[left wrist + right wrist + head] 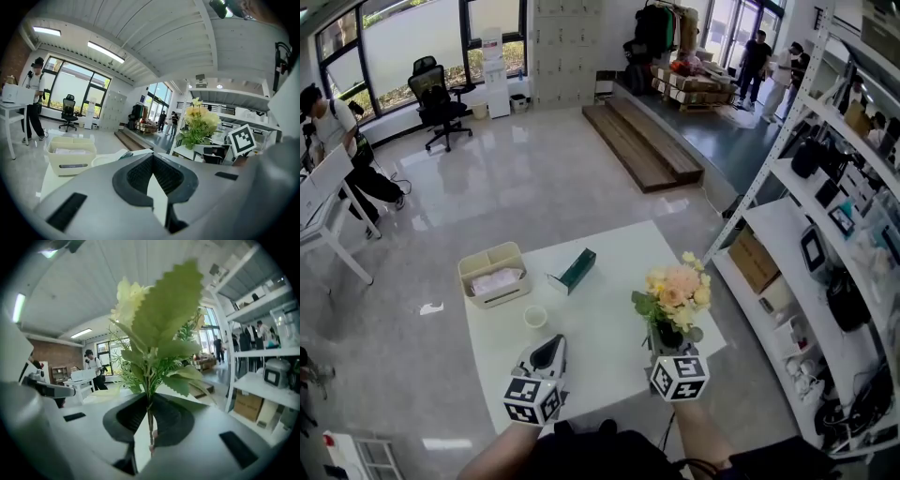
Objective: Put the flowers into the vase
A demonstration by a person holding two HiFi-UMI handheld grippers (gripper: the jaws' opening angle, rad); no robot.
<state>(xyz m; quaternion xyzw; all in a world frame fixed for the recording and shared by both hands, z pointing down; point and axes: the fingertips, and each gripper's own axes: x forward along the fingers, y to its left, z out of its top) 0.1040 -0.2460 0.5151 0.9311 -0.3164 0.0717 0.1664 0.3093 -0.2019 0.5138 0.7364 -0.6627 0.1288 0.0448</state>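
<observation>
A bunch of peach and yellow flowers (676, 290) with green leaves stands up from my right gripper (667, 336), which is shut on the stems over the right part of the white table (609, 309). In the right gripper view the thin stem (150, 423) is pinched between the pads and the leaves (157, 329) fill the middle. My left gripper (549, 349) hovers low over the table's near side, shut with nothing in it; its tips (151, 156) meet. A small white cup (535, 317) stands just beyond it. The left gripper view also shows the flowers (199, 123).
A beige box (492, 258) with white tissue stands at the table's far left, a green carton (574, 270) beside it. White shelves (806, 244) with goods run close along the right. People stand at the back and at a desk on the left.
</observation>
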